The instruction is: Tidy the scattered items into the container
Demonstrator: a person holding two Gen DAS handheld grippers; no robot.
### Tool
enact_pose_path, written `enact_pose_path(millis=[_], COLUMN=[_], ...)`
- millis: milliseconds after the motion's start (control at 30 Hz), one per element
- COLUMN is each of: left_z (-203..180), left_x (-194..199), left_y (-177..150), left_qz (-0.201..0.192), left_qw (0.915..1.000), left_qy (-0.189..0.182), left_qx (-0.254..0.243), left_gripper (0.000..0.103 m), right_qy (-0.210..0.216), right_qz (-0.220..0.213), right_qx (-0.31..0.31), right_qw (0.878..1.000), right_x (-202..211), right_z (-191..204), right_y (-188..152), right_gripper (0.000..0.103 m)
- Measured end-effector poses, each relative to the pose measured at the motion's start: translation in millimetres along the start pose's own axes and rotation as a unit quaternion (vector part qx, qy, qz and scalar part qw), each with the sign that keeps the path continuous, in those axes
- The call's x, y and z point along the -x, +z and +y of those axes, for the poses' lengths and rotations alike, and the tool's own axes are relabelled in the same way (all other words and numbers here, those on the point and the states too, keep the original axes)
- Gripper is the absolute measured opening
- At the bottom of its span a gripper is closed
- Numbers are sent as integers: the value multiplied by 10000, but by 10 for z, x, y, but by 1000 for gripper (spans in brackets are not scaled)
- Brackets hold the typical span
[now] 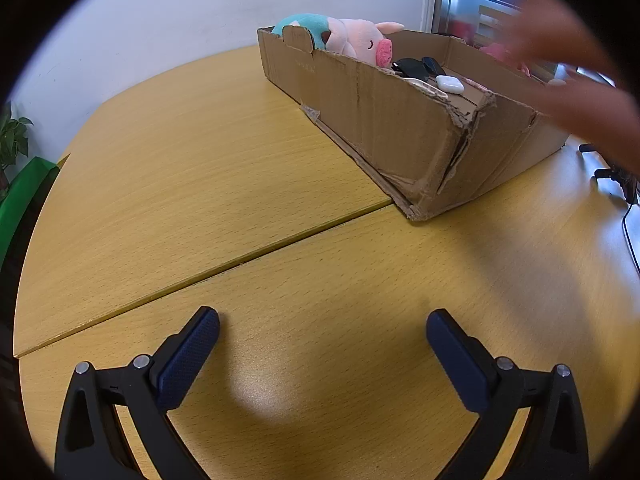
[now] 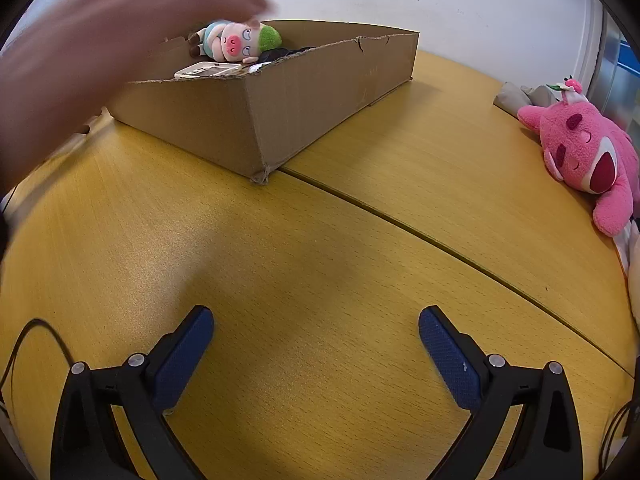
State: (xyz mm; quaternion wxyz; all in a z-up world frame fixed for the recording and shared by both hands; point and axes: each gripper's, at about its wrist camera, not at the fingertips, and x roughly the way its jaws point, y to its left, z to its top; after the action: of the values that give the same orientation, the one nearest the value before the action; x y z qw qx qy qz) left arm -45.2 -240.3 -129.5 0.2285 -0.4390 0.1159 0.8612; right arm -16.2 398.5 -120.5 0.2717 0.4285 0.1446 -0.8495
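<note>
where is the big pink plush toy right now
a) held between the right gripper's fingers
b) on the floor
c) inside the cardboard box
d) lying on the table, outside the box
d: the big pink plush toy lies on the table, well apart from the cardboard box, and the right gripper is open and empty.

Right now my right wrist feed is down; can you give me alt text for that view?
The open right gripper hangs empty over the wooden table. Ahead, a cardboard box holds a pig plush, with a blurred bare hand above it. A pink plush toy lies on the table at far right.
</note>
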Motion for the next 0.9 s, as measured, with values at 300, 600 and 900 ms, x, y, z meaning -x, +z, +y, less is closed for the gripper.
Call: enact_pose_path(millis=[300,600,900], left_z=[-1,-4,-6], left_x=[-1,-3,-4], left_y=[0,14,17], left_qz=[1,5,6], left_qw=[10000,10000,10000], left_qy=[-1,-4,-7], left_qx=[-6,-14,-18], left_gripper=[103,103,103], right_qy=[3,0,-4], right_qz=[2,6,9], right_qx=[4,8,9], right_qw=[10000,10000,10000], right_x=[-3,-6,-7], right_z=[-9,-13,-17], right_y=[1,-2,-5], right_gripper=[103,103,103])
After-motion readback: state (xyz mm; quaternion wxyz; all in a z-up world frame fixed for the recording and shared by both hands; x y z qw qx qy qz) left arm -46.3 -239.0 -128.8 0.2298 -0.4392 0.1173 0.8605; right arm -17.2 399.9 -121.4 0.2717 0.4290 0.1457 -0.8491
